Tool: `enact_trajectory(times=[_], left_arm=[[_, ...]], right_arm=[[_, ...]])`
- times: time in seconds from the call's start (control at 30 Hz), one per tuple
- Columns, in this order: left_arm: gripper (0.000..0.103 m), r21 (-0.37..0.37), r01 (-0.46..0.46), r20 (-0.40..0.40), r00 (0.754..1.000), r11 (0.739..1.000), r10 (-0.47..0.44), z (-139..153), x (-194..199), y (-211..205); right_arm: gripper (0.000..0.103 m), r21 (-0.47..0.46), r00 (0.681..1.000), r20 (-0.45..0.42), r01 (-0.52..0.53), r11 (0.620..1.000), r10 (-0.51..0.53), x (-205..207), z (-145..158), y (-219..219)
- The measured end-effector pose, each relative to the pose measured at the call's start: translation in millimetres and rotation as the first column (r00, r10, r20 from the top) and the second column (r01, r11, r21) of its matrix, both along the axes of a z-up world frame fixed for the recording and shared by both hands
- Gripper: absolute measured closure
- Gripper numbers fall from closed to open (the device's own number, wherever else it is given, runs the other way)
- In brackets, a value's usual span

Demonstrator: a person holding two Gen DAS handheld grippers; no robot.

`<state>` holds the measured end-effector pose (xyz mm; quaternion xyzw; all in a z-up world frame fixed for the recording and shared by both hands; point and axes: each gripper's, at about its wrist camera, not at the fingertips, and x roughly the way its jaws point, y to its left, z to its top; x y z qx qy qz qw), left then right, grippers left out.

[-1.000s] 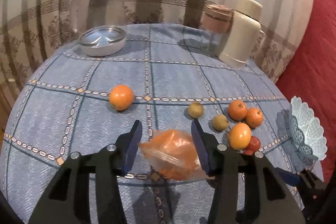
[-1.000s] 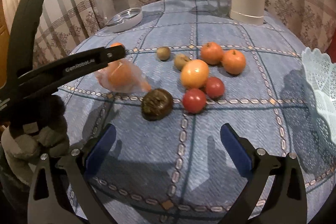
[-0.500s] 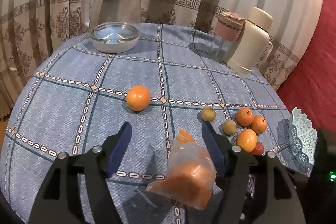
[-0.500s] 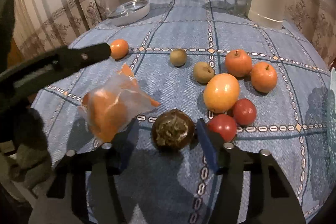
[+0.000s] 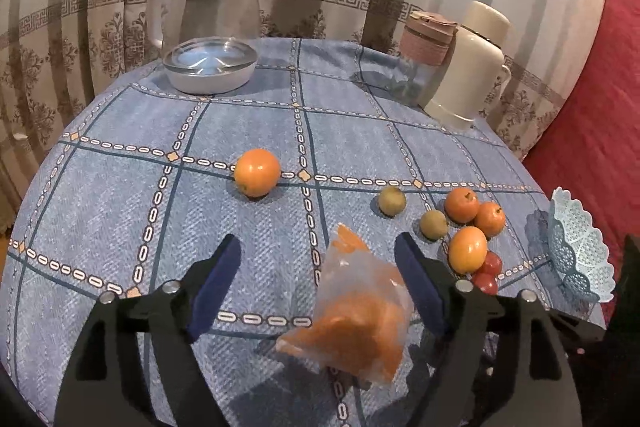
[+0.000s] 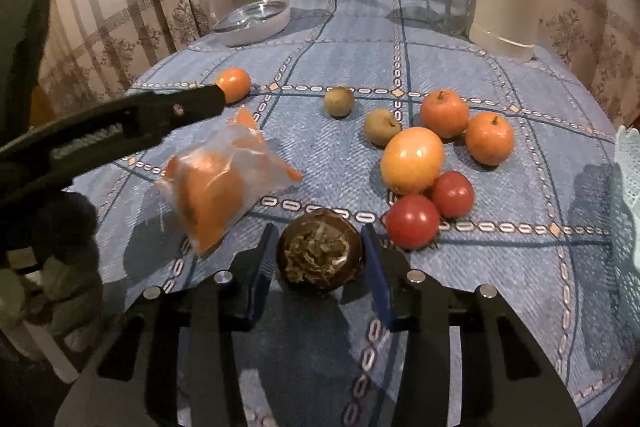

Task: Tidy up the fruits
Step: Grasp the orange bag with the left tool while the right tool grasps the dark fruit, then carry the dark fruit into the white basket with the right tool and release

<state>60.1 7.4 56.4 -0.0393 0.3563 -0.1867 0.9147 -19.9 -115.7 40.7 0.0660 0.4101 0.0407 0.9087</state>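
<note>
Bagged orange [image 5: 362,319] is my landmark. Through my left wrist camera it lies on the blue tablecloth [image 5: 120,211], no longer pinched as it was a second ago: my left gripper [image 5: 320,281] has just been opening, and its jaws now stand released, the left pad well clear of the plastic, the right pad just beside it. Beyond the bag sits a loose orange [image 5: 257,171]; to the bag's right lies the cluster of fruit [image 5: 466,227], then the pale lace basket [image 5: 580,259].

Through my right wrist camera, the bag [image 6: 218,187] rests just left of a dark brown fruit [image 6: 320,251]. My right gripper [image 6: 320,259], wide open a second ago, has just been closing and now brackets that fruit; whether the pads press it I cannot tell. Two tomatoes [image 6: 414,221] lie right of it.
</note>
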Motion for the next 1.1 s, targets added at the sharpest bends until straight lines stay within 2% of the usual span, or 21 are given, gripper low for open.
enact_trajectory(times=[0.13,0.27,0.43,0.6,0.63,0.73,0.77,0.97,1.1], left_arm=[[0.015,0.002,0.037,0.016,0.999,0.999,-0.037,0.0,-9.4,-4.2],[0.014,0.028,0.082,0.019,0.996,0.996,-0.083,-4.2,-18.9,-12.0],[0.013,0.113,0.114,-0.001,0.993,0.987,-0.114,-16.9,-23.6,-25.1],[0.014,0.187,0.107,-0.054,0.994,0.977,-0.098,-31.4,-15.3,-33.2],[0.015,0.197,0.112,-0.075,0.992,0.974,-0.099,-35.1,-12.8,-35.1],[0.027,0.208,0.112,-0.124,0.988,0.972,-0.087,-43.4,-6.4,-36.1],[0.033,0.204,0.109,-0.117,0.989,0.973,-0.086,-43.0,-7.2,-35.1],[0.036,0.173,0.085,-0.092,0.993,0.981,-0.070,-39.9,-8.9,-26.8],[0.036,0.157,0.050,-0.037,0.998,0.986,-0.044,-31.6,-15.2,-21.0]], right_arm=[[0.059,0.019,1.000,0.019,0.025,1.000,-0.025,-15.1,7.4,-7.2],[0.059,0.032,0.998,0.035,0.052,0.998,-0.053,-27.7,13.5,-14.8],[0.059,0.041,0.996,0.054,0.071,0.997,-0.073,-40.0,20.6,-22.3],[0.059,0.061,0.993,0.071,0.089,0.994,-0.093,-50.1,26.6,-33.2],[0.059,0.062,0.993,0.074,0.092,0.994,-0.097,-52.0,26.8,-35.3],[0.059,0.063,0.990,0.088,0.106,0.992,-0.111,-56.5,30.4,-41.3],[0.059,0.065,0.989,0.092,0.111,0.992,-0.116,-58.2,31.6,-43.0],[0.059,0.080,0.981,0.122,0.142,0.987,-0.151,-65.7,41.4,-57.5],[0.059,0.083,0.973,0.140,0.175,0.981,-0.185,-72.1,46.9,-71.5]])
